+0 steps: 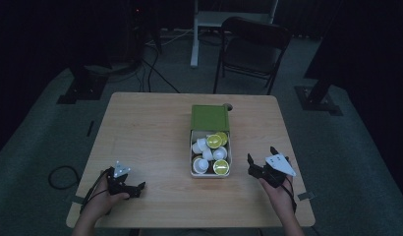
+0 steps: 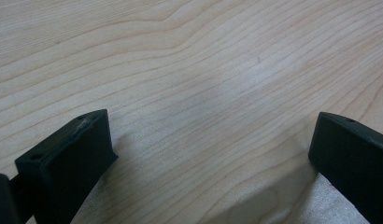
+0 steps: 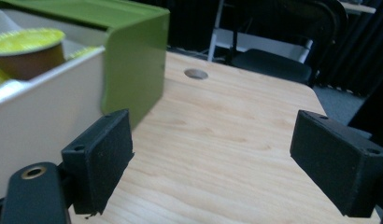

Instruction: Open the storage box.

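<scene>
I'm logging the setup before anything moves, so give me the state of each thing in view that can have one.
Left gripper: jaws open, empty, over bare table.
Right gripper: jaws open, empty, beside the box.
Box: white tray partly slid out of its green sleeve.
Capsules: loose in the tray, lying at mixed angles.
Chair: unoccupied, behind the table.

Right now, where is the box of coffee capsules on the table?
In the high view, the box of coffee capsules sits right of the table's centre, closer to the right gripper than to the left gripper.
</scene>
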